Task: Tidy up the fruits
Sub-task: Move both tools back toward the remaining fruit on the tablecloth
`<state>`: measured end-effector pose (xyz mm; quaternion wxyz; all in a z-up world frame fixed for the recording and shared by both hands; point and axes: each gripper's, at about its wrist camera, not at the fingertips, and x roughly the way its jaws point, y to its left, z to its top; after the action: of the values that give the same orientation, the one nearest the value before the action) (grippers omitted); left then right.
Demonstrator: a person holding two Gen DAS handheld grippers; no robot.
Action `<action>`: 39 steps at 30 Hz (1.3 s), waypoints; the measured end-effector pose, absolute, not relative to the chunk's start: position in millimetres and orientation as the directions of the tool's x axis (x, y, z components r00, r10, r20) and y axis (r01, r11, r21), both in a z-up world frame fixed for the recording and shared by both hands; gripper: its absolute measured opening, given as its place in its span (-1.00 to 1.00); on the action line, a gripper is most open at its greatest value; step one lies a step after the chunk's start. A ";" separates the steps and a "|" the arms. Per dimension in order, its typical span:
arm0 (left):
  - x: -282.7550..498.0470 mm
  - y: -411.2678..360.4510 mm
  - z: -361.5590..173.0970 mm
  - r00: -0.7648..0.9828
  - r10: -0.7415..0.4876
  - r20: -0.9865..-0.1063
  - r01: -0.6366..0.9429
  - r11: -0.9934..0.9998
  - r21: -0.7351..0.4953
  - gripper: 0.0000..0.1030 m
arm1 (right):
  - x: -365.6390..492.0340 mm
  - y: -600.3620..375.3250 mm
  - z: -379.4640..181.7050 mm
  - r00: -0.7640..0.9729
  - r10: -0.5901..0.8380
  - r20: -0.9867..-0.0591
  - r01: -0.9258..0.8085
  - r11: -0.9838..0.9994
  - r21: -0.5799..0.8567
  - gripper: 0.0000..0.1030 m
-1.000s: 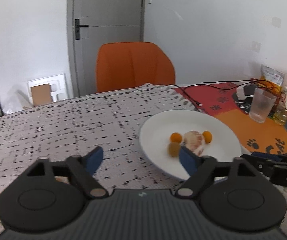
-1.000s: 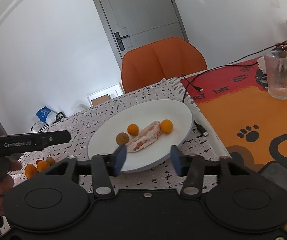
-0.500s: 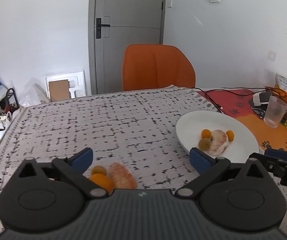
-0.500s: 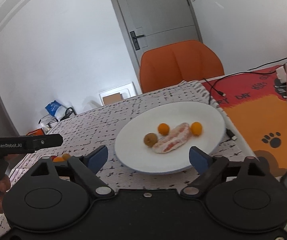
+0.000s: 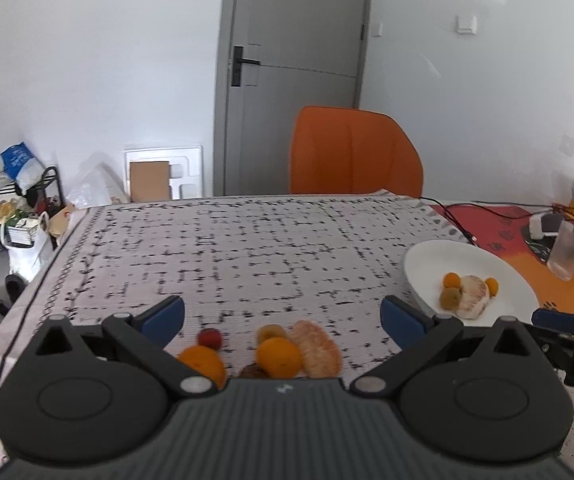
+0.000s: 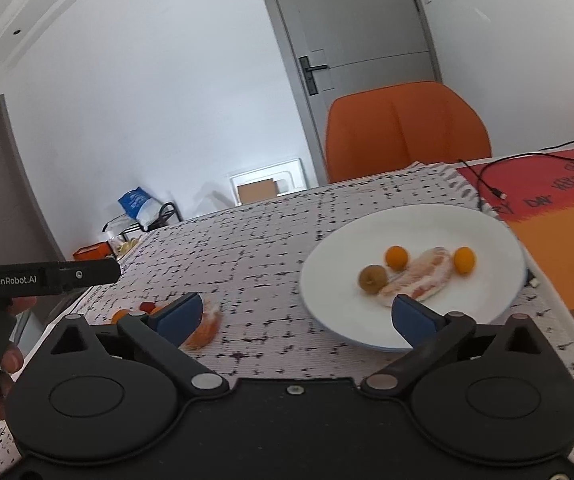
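A white plate (image 5: 507, 276) (image 6: 487, 240) on the patterned tablecloth holds two small orange fruits, a brownish-green fruit (image 6: 371, 279) and a peeled citrus piece (image 6: 419, 276). Loose fruits lie on the cloth near me: two oranges (image 5: 278, 356), a peeled segment (image 5: 315, 348), a small red fruit (image 5: 210, 337) and small brownish ones. My left gripper (image 5: 283, 314) is open and empty just above and behind this pile. My right gripper (image 6: 295, 312) is open and empty, near the plate's front edge; the loose pile (image 6: 203, 326) lies by its left finger.
An orange chair (image 5: 355, 156) stands at the table's far edge. A glass (image 5: 569, 250), cables, snack bags and an orange paw-print mat (image 6: 559, 240) lie to the right of the plate. The table's left edge (image 5: 53, 264) drops to floor clutter.
Both grippers have opened wide and pulled back leftward from the plate. The left gripper now looks over the loose fruit pile, which has come into view.
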<state>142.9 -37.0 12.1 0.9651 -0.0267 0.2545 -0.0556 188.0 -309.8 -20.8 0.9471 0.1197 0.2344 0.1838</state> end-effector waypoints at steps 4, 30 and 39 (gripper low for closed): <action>138.2 -21.3 12.1 0.872 -0.091 -0.481 0.062 0.995 -0.076 1.00 | 190.5 -298.3 -20.3 0.807 0.434 -0.400 -0.317 0.891 0.325 1.00; 124.9 35.3 -20.1 0.874 -0.038 -0.484 -0.033 0.990 -0.137 0.78 | 204.7 -236.7 -34.1 0.738 0.490 -0.463 -0.391 0.871 0.298 1.00; 137.2 32.7 -35.3 0.854 -0.076 -0.515 -0.012 0.986 -0.166 0.39 | 211.2 -228.7 -40.4 0.719 0.501 -0.482 -0.406 0.865 0.295 0.99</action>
<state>137.2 32.7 -35.2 0.9594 -0.0816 0.2696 -0.0168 211.2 -228.7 -40.4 0.9232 0.0841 0.2835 0.2456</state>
